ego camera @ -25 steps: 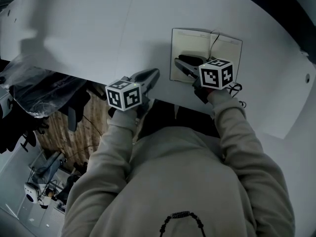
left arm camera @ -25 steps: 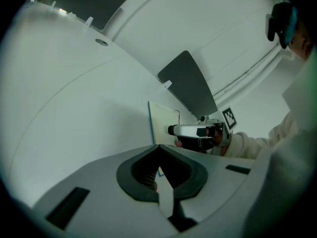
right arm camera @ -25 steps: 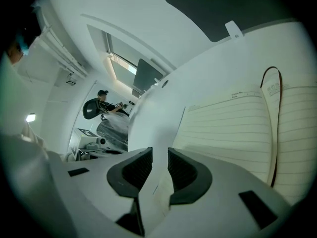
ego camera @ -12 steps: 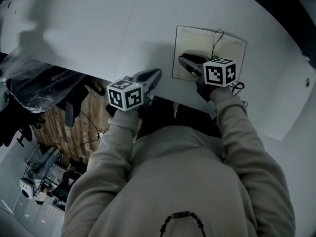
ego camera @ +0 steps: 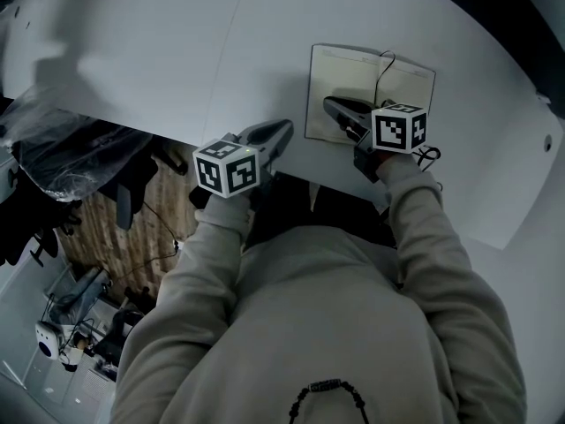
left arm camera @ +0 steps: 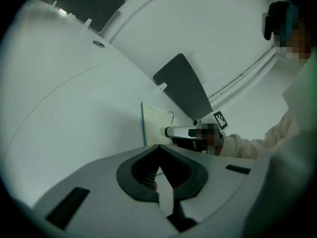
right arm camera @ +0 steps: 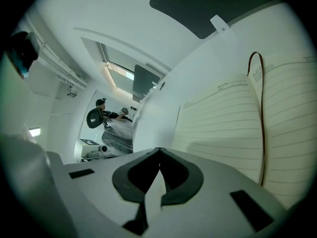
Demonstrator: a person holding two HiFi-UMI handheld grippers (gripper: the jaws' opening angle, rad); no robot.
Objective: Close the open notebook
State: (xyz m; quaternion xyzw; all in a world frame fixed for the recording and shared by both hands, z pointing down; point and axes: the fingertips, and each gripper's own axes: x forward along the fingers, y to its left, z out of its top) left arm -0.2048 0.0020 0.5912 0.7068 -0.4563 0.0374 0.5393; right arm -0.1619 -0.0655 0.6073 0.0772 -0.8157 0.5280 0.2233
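Head view: open cream lined-paper notebook (ego camera: 404, 82) lies flat, spine running away from the person — right gripper (ego camera: 328, 104) above its left page, jaws just closing tip-to-tip, nothing seen between.

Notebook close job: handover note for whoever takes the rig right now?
Left gripper: shut, empty, at the table's near edge, left of the notebook.
Right gripper: jaws have just been closing and are now together over the left page, near its outer edge. Can't tell whether paper is pinched.
Notebook: lies open flat on the table.
Done: nothing. Left: fold it closed.
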